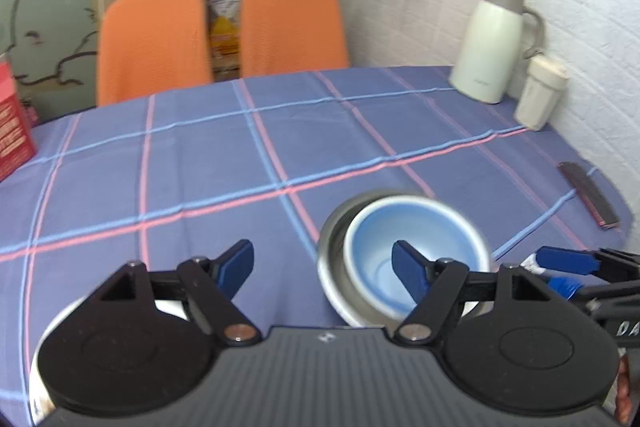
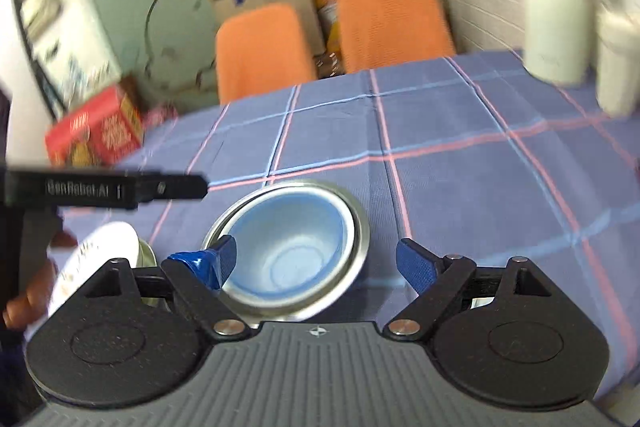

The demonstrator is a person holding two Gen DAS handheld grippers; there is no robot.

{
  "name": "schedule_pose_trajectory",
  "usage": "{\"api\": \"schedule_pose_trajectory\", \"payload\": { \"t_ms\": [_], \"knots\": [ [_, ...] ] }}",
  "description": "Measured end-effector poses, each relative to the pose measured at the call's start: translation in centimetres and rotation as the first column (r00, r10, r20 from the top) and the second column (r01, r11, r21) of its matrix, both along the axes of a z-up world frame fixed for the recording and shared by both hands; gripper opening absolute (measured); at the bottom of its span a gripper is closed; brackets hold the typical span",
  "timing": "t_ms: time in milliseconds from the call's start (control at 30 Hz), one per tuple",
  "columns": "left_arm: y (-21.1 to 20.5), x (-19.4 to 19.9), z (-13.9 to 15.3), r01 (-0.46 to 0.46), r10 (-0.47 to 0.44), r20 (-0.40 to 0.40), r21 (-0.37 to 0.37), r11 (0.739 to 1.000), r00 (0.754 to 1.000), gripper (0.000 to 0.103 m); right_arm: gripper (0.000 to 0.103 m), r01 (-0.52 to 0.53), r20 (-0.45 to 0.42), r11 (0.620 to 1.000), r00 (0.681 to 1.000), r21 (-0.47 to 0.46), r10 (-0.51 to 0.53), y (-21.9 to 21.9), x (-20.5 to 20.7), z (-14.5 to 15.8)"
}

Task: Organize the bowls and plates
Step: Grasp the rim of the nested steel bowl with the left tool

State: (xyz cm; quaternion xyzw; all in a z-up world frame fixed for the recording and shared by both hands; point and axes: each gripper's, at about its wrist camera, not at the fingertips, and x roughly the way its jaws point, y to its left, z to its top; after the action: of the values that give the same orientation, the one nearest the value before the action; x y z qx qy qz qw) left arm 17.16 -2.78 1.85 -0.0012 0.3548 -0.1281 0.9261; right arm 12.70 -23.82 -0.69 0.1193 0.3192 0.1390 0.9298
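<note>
A blue bowl (image 1: 412,247) sits nested inside a steel bowl (image 1: 332,267) on the checked tablecloth; both also show in the right wrist view, the blue bowl (image 2: 292,247) within the steel bowl (image 2: 356,227). My left gripper (image 1: 324,271) is open and empty, just left of the bowls. My right gripper (image 2: 316,263) is open and empty, its jaws either side of the bowls' near rim; it also shows at the right edge of the left wrist view (image 1: 568,271). A white plate (image 2: 96,259) lies at the left, partly under the left gripper, and its rim (image 1: 48,339) shows low in the left wrist view.
A white thermos jug (image 1: 492,47) and a white cup (image 1: 540,95) stand at the far right by the wall. A red box (image 1: 12,123) is at the far left edge. A dark comb-like item (image 1: 588,195) lies right. Two orange chairs (image 1: 152,43) stand behind the table.
</note>
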Motion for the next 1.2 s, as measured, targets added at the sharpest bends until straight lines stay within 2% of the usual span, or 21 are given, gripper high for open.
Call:
{"api": "schedule_pose_trajectory", "payload": {
  "t_ms": [167, 300, 567, 833, 1200],
  "knots": [
    [0.5, -1.0, -1.4, -0.081, 0.08, -0.004, -0.034, 0.996, 0.997, 0.075, 0.074, 0.096, 0.039, 0.992, 0.994, 0.081, -0.099, -0.7, -1.3, -1.5],
    [0.2, 0.5, -1.7, -0.119, 0.118, -0.021, -0.032, 0.992, 0.993, 0.076, 0.075, 0.11, 0.03, 0.994, 0.994, -0.002, -0.11, 0.0, 0.2, -1.3],
    [-1.3, 4.4, -3.2, -0.085, 0.084, -0.109, -0.003, 0.996, 0.99, 0.076, 0.075, 0.063, -0.029, 0.989, 0.997, -0.133, -0.068, 1.5, 3.5, -2.7],
    [-2.2, 5.9, -4.4, -0.095, 0.101, -0.134, 0.044, 0.994, 0.986, 0.076, 0.075, 0.042, -0.064, 0.985, 0.996, -0.166, -0.054, 1.8, 4.6, -3.5],
    [-2.8, 6.7, -5.5, -0.077, 0.082, -0.165, 0.041, 0.996, 0.983, 0.076, 0.075, 0.003, -0.082, 0.984, 0.996, -0.176, -0.018, 2.7, 4.9, -3.8]
  ]
}}
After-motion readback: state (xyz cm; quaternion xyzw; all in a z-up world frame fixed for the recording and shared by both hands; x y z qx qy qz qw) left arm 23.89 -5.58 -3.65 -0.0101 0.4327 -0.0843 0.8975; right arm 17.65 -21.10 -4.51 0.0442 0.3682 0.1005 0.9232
